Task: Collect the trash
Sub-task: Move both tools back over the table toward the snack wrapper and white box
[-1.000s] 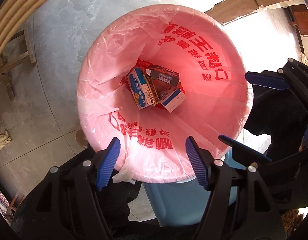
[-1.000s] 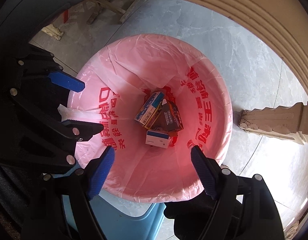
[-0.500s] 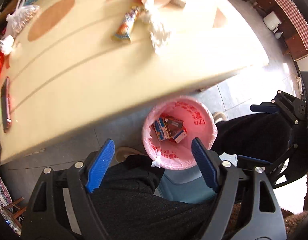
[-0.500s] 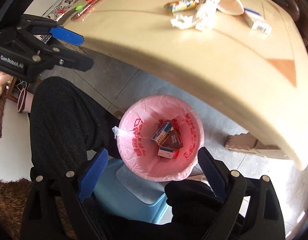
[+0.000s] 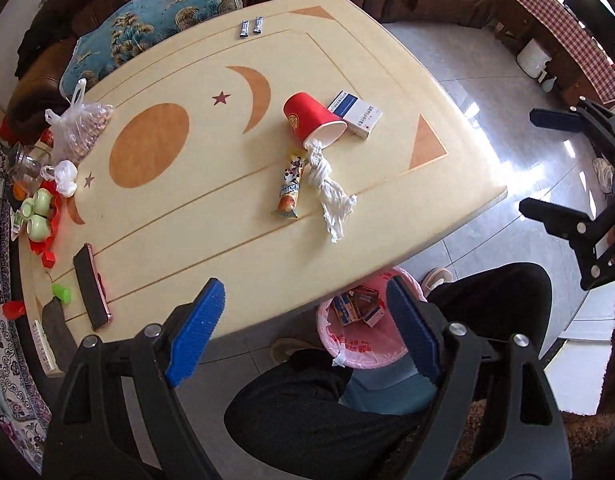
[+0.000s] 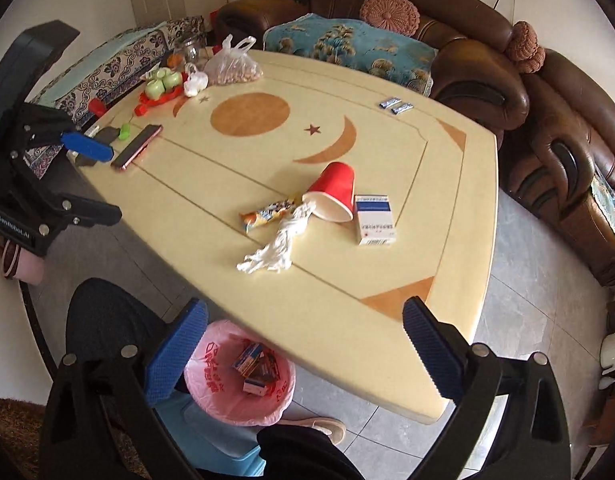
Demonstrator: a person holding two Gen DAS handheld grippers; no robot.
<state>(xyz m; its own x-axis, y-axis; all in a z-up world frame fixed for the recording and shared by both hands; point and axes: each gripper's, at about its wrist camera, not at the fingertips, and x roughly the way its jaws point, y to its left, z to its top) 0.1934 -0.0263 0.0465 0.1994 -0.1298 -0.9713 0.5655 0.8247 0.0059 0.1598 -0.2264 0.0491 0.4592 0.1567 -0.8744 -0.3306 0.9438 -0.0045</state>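
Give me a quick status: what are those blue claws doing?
Left gripper and right gripper open, empty, jaws just widened. Tipped red paper cup, white tissue on table. Pink-lined bin below. Nothing blocking.

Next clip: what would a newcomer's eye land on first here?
A red cup lying on its side mid-table, with a twisted tissue spilling from its mouth, a snack wrapper on one side and a white box on the other. Below the table's near edge stands a pink-lined bin holding small boxes.
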